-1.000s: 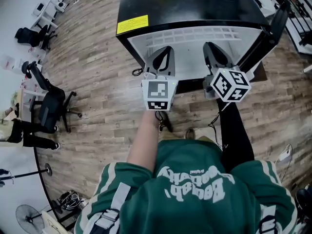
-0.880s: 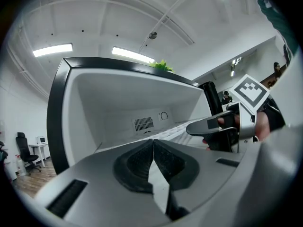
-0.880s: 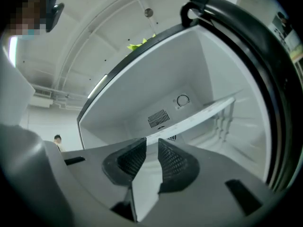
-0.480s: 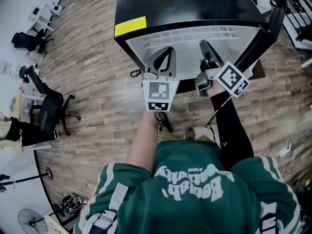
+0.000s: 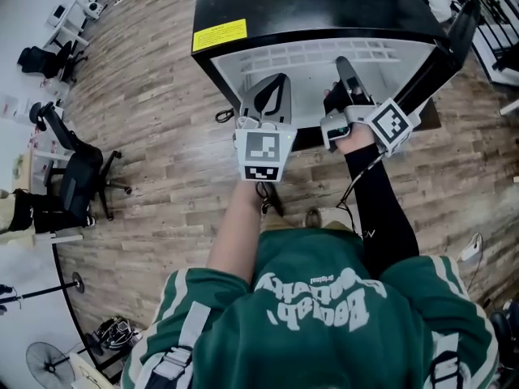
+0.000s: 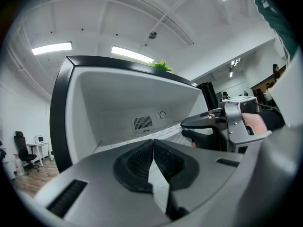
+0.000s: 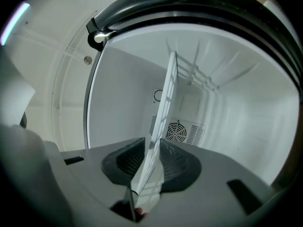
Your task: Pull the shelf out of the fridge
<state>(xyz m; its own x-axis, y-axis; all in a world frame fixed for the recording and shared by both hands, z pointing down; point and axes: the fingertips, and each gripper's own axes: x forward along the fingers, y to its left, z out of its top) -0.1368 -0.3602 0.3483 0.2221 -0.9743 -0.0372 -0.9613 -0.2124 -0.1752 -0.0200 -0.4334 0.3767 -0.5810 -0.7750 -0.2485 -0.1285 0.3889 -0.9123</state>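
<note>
the shelf (image 7: pixel 166 98) is clamped edge-on in the right hand-held gripper (image 7: pixel 152 151), its length running straight ahead into the fridge (image 7: pixel 227 108); the left hand-held gripper (image 6: pixel 152 148) is clenched, empty, alongside.

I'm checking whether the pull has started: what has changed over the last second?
The right gripper moved forward into the fridge, rolled onto its side, and now has its jaws closed on the front edge of the shelf. The left gripper stayed at the fridge's front, jaws together and empty. The shelf has not visibly slid out.
</note>
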